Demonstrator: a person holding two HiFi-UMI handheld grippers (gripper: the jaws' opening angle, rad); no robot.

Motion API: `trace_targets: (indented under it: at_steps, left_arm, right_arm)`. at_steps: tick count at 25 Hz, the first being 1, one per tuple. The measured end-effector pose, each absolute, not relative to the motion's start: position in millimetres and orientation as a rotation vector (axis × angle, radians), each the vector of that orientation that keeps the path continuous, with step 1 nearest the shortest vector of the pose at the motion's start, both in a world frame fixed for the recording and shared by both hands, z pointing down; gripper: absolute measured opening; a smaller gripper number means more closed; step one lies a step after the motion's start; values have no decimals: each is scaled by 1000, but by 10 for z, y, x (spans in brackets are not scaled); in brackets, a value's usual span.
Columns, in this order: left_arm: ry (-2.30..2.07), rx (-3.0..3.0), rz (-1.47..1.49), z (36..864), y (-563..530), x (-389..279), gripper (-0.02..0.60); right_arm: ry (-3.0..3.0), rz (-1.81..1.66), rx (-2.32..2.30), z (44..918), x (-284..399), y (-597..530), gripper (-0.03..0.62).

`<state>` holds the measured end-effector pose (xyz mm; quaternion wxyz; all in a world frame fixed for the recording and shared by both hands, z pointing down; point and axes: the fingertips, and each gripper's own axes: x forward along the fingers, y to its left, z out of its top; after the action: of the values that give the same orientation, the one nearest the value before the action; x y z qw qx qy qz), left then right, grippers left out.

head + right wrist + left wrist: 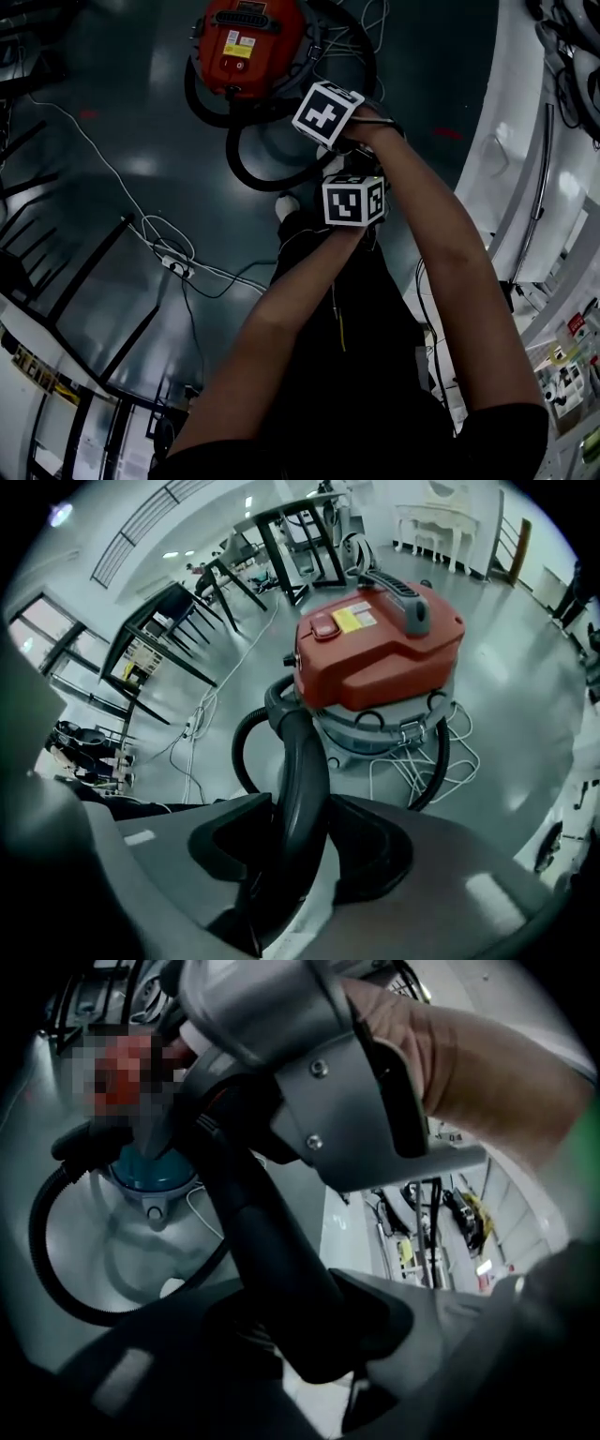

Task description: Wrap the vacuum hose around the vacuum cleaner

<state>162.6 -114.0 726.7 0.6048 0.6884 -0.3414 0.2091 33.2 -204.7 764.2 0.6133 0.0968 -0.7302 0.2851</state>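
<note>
— Left gripper (pixel 314 1330) and right gripper (pixel 298 850) both clamp the black flexible plastic hose (pixel 305 752), just in front of the red-lidded grey-drum vacuum cleaner (pixel 375 649).
— Probably light but springy; 2 grips near the bend should steer it round.

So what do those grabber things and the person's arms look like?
The left gripper and right gripper each have a smooth grey body with dark jaw pads. Each carries a white cube with black square markings. The person wears a black short-sleeved top, and the forearms are bare.
</note>
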Motion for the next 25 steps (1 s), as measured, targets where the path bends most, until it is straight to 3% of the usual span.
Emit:
trace_targets:
  at_steps: [8,11,15,25]
  left_arm:
    - [-733,1814,579,7182,-1189,1594,186]
    - [-719,1880,609,7144,-1224,1537,270]
    - [-688,1876,615,7165,-1186,1406,310]
    - [-938,1821,585,7182,-1587,335,275]
  right_arm:
    - [-1747,610,226,7518,168,-2121,178]
    - [-1755,571,216,7471,154,-2159,178]
    - [-1742,521,202,7445,210,-2234,175]
    - [-1706,432,143,7435,454,-2288,172]
